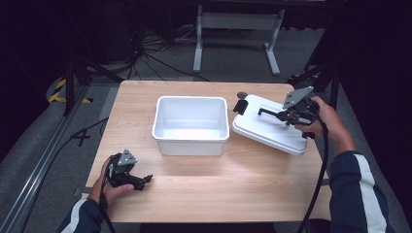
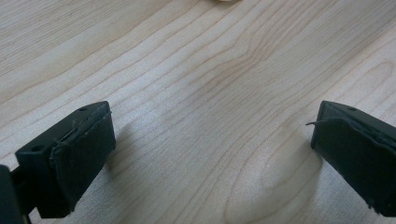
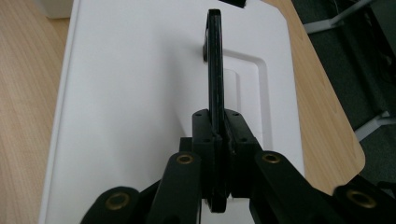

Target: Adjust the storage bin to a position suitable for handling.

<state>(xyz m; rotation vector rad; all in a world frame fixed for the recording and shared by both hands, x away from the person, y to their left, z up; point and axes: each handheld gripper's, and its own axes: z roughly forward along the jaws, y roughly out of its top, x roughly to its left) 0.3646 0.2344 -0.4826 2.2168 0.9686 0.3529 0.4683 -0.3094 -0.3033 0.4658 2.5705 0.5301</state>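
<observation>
White lid [image 1: 265, 127] gripped by its black handle [image 3: 215, 70] in right gripper [image 3: 218, 135]

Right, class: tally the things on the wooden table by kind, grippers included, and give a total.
White bins: 1
White lids with a black handle: 1
Grippers: 2, left gripper open and empty, right gripper shut on the lid's handle
Total: 4

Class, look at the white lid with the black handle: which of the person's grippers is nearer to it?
Right. The right gripper is shut on the lid's handle; the left gripper rests open on the table, far across.
</observation>
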